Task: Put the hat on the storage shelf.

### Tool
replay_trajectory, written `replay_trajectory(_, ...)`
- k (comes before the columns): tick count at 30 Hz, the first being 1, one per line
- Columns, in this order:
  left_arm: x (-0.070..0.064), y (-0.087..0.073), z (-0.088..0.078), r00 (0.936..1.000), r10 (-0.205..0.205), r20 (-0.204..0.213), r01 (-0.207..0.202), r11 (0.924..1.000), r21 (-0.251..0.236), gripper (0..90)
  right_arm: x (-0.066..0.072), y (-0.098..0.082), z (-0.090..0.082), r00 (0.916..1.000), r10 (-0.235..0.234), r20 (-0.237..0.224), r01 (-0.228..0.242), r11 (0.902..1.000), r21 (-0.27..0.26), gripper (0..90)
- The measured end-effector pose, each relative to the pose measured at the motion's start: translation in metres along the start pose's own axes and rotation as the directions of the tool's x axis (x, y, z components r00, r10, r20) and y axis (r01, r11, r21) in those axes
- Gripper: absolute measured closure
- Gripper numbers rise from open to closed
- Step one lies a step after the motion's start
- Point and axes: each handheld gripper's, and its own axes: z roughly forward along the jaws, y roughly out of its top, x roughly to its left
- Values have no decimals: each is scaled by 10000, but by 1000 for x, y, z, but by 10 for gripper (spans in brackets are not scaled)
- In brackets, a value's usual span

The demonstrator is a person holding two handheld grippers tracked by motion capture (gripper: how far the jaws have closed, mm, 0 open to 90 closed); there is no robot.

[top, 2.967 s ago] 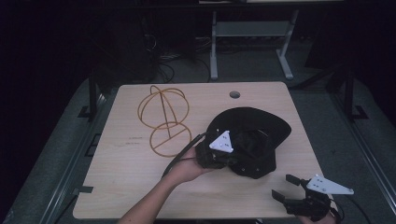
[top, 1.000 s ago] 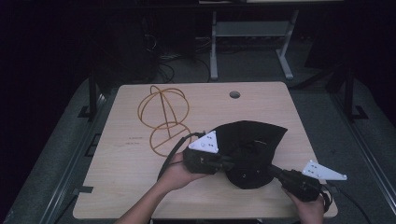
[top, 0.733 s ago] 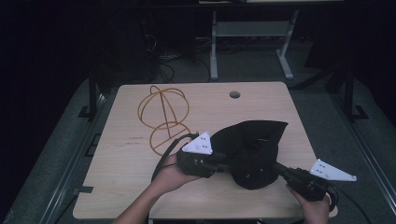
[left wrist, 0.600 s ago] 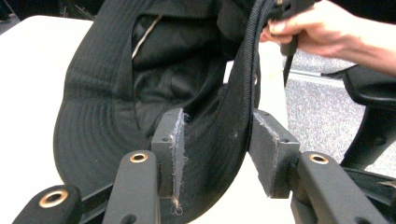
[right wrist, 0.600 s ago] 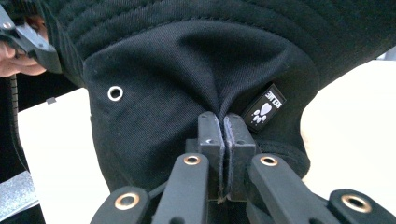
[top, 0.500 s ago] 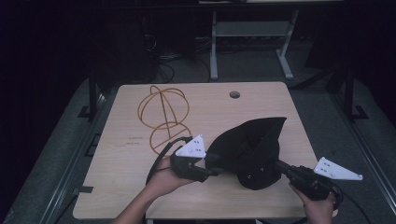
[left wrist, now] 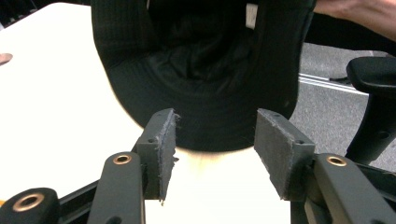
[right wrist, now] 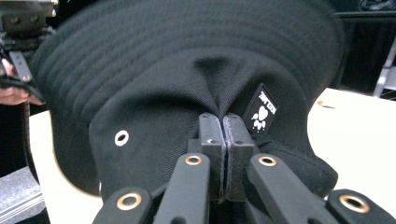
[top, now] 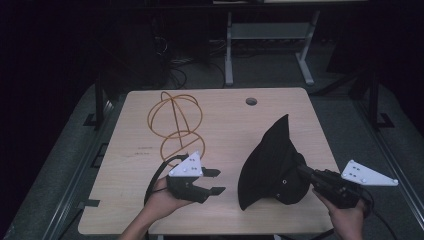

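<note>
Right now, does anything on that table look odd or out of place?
Yes: the black hat stands tipped up on its brim edge, crown pinched in the right gripper. The left gripper is open beside it. The orange wire stand sits upright.

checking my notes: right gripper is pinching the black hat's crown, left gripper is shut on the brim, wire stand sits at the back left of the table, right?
Not quite: the left gripper is open and holds nothing. The left gripper view shows its jaws apart with the black hat beyond them. The rest stands: the right gripper pinches the crown, and the wire stand sits back left on the table.
</note>
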Motion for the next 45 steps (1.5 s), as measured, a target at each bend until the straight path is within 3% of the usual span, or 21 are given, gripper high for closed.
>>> replay_trajectory(8, -3, -19, -1, 9995, -240, -226, 238, 9997, -66, 434, -3, 19, -2, 10000, 14, -45, -14, 10000, -11, 883)
replay_trajectory(15, -2, -39, 0, 9970, -681, -377, 675, 9976, -182, 412, -9, 39, 0, 9993, 299, -203, -301, 9995, -131, 883)
replay_trajectory(20, -1, -47, 0, 9960, -736, -511, 728, 9972, -187, 404, -11, 52, 5, 9992, 323, -226, -329, 9990, -299, 883)
replay_trajectory(33, 1, -59, -1, 9952, -766, -612, 755, 9970, -197, 376, -13, 85, 21, 9975, 487, -511, -505, 9981, -351, 881)
replay_trajectory(37, 1, -61, 2, 9953, -901, -357, 899, 9959, -61, 395, -12, 94, 26, 9972, 455, -590, -472, 9985, -280, 881)
replay_trajectory(45, -1, -62, 6, 9957, -877, -309, 875, 9961, -106, 355, -11, 110, 38, 9968, 369, -707, -386, 9990, -235, 881)
